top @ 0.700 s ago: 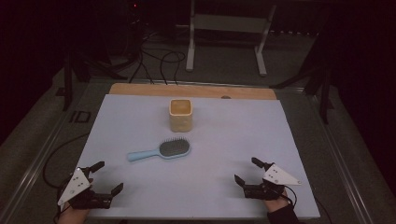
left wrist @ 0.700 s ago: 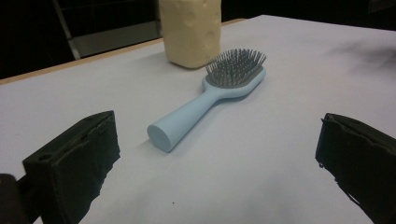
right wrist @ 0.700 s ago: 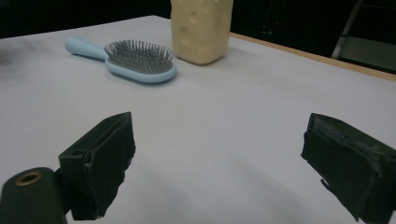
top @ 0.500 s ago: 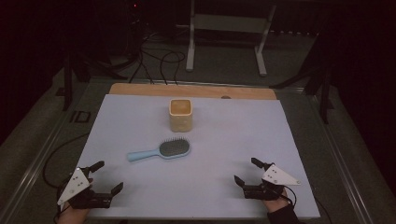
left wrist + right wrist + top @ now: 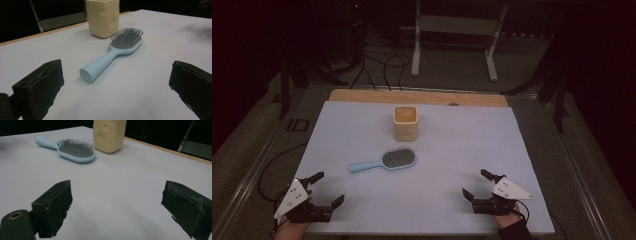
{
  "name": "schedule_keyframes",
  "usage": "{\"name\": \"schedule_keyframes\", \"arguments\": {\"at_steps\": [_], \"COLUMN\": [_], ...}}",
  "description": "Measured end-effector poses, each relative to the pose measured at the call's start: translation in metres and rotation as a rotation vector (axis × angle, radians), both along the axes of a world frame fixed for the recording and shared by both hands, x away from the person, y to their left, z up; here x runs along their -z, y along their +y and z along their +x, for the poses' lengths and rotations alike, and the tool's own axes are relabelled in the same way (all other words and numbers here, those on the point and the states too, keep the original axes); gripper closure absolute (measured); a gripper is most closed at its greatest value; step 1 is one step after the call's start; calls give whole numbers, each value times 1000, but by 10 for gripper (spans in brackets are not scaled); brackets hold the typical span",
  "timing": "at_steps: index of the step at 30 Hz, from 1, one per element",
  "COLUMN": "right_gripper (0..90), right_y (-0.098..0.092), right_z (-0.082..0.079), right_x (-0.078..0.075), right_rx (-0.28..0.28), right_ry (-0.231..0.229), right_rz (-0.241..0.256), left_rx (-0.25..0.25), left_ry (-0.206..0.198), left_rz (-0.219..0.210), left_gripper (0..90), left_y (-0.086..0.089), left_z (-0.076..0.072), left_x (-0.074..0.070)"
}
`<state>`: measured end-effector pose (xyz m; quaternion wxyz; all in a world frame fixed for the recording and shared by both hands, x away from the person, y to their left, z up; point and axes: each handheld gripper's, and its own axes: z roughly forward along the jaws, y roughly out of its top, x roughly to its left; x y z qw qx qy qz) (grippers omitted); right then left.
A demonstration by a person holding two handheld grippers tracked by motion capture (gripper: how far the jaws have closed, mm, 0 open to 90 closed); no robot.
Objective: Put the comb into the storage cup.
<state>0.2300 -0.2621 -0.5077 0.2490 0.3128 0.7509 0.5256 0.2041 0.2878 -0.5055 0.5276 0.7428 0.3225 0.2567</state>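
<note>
Nothing is picked up yet. The brush [image 5: 384, 161] lies flat on the tabletop [image 5: 462, 150], bristles up, near the middle, with its handle toward the person's left; the cup [image 5: 405, 122] stands upright just beyond the brush head, close to it but apart. The left tongs [image 5: 328, 189] sit low at the near left corner, jaws wide open and empty; in the left gripper view the brush handle's round end [image 5: 86, 73] points back between those jaws, still well short of them. The right tongs [image 5: 475, 185] rest near the near right edge, also wide open and holding nothing, with the brush well off to their side. By the look of it, the whole job remains: reach, grip the brush, and likely carry it to the cup.

Room is generous. Bare tabletop lies between both tongs and the brush, so either can come in without brushing anything. The one tight spot is the cup right behind the brush head; the handle side is open
</note>
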Motion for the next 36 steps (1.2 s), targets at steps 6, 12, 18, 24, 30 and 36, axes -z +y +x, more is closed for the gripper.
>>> {"name": "schedule_keyframes", "arguments": {"at_steps": [6,12,18,24,30,36], "right_gripper": [92,92,92,92,92,92], "right_y": [0,0,1,1,1,1], "right_z": [-1,-2,-2,-2,-2,-2], "right_x": [0,-1,-2,-2,-2,-3], "right_rx": [0,-3,1,3,5,4], "right_ry": [1,-5,-11,-14,-17,-14], "right_rz": [-2,1,-2,6,7,12], "left_rx": [8,24,47,75,95,101], "left_ry": [-7,-21,-15,-10,-11,-10], "left_rz": [5,-6,0,7,19,-2], "left_gripper": [0,0,0,0,0,0], "left_y": [-3,-7,-9,-9,-9,-5], "left_z": [0,-1,-1,-2,0,6], "left_x": [-3,-10,-16,-28,-46,-60]}}
